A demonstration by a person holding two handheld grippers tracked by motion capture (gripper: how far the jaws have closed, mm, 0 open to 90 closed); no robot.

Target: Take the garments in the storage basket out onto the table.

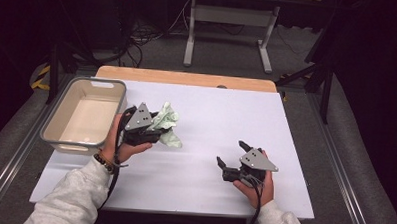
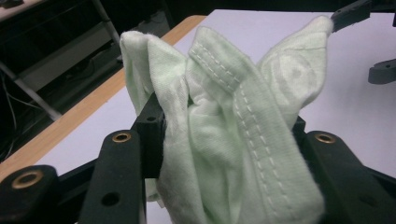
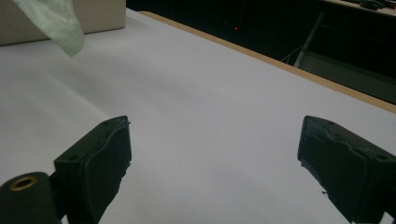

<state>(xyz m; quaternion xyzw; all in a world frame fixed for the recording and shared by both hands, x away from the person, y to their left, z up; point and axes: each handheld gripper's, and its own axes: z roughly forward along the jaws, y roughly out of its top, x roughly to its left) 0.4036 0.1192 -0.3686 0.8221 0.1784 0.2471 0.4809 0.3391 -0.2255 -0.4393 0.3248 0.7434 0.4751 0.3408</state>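
Note:
A bunched pale green cloth point(image 1: 167, 125) with stitched seams is clamped in my left gripper point(image 1: 158, 131), held just above the white table beside the beige bin point(image 1: 65, 135). In the left gripper view the cloth point(image 2: 224, 135) bulges up between both black jaws. A corner of the cloth point(image 3: 53, 21) hangs at the top left of the right gripper view. My right gripper point(image 1: 231, 154) stands open low over the table's front right, jaws wide apart with nothing between them point(image 3: 212, 154).
The beige rectangular bin sits at the table's left edge, its inside bare. A wooden strip point(image 1: 187, 77) runs along the far edge of the white table point(image 1: 226, 118). Beyond it stand a metal frame point(image 1: 229, 23) and cables on the floor.

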